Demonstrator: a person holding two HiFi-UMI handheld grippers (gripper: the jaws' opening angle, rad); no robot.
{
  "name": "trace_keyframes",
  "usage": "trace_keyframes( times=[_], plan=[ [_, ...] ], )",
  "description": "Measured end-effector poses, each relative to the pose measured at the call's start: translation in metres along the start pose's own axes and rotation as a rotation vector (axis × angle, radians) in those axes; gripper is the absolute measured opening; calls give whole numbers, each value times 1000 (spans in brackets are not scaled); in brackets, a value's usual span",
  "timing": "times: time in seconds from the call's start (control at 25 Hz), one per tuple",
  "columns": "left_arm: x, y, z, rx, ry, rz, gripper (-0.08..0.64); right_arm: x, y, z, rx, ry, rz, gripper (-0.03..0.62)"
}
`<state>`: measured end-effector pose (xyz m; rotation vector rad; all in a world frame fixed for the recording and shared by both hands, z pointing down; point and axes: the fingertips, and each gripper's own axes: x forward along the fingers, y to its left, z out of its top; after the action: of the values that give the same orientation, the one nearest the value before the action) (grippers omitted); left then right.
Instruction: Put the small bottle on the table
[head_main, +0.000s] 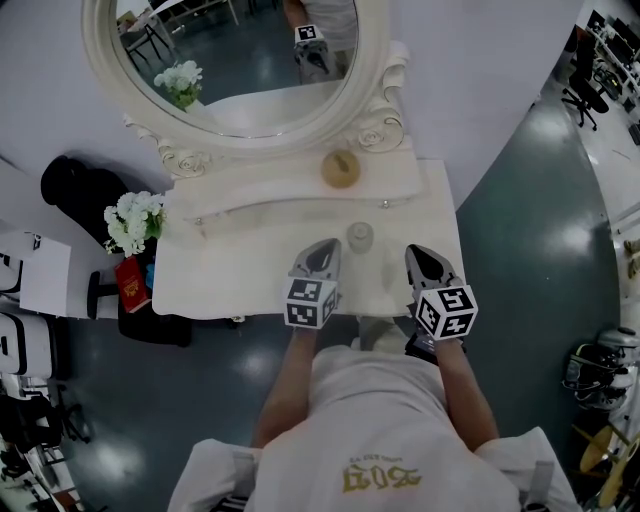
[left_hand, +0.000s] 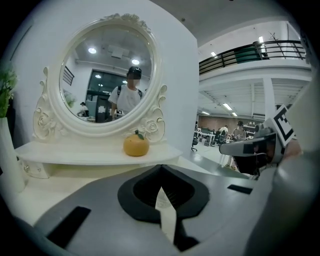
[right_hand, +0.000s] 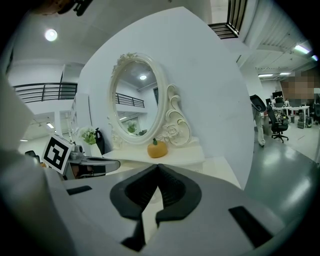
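Grip guidance: left tongs (head_main: 327, 246) and right tongs (head_main: 420, 252) are clenched empty, and we judge the small pale translucent bottle (head_main: 360, 237), standing between them on the white bench (head_main: 230, 265), light, rigid, slippery, so take it mid-body.

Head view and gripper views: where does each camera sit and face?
Head view: on the person's head, looking steeply down at table and small bottle; shows torso, forearms, left gripper, right gripper.
Left gripper view: on that gripper, facing the mirror; shows its shut jaws, right gripper alongside.
Right gripper view: on that gripper, facing the mirror obliquely; shows its shut jaws, left gripper alongside.
Both gripper views share the orange fruit on the shelf.
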<state>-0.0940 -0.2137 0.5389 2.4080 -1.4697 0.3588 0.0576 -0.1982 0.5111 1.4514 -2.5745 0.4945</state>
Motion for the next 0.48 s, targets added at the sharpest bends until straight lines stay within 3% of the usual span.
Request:
trace_keyframes(
  times=[0.48],
  plan=[
    [-1,8,-6,-21,20,-1,16,-5,-17,5,54,-24,-38,12]
  ],
)
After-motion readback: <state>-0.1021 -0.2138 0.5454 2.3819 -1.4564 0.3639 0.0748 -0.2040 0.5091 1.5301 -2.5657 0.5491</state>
